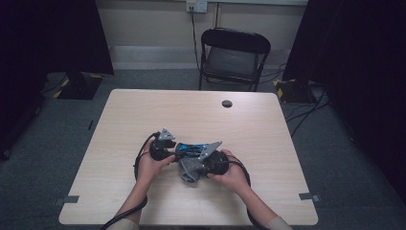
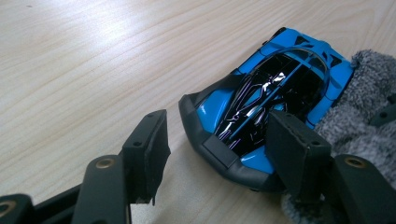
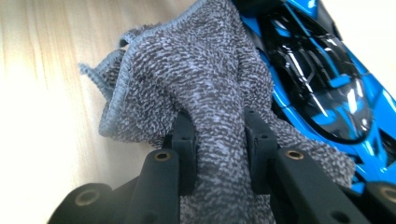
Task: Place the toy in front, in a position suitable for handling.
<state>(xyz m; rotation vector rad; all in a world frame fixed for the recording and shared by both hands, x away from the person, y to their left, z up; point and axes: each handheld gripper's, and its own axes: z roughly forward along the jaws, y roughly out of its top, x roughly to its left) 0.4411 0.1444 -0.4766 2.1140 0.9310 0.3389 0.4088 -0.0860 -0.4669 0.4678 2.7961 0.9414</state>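
Blue toy car [image 2: 275,98] w/ black canopy lies on the table [image 1: 143,115] near centre, slightly toward the person's side, betw. the two grippers; grey cloth [image 3: 210,84] lies bunched against one side of the car, touching it. Open room: bare wood all round the pair; far edge w/ its round cable hole [image 1: 227,103] well apart, side edges well apart, near edge closer, crossed by both forearms. Left gripper [image 2: 217,154] faces the car's black end: jaws apart at a middling gap, one pad standing against the car's flank beside the cloth, other pad off to the side over bare wood, not touching the car, so no squeeze on the body. Right gripper [image 3: 219,140]: jaws drawn together, clamped on a fold of the cloth, which drapes up and over betw. the pads; car just beside it. Left hand [image 1: 151,165] and right hand [image 1: 234,175] each wrap a gripper body, cables trailing toward the near edge. Surface: pale wood-grain top, matte, rounded corners. Room: grey carpet, black folding chair [image 1: 233,57] beyond the far edge, wall socket [image 1: 196,5] above it, dark curtains at both sides, tape marks on the floor.
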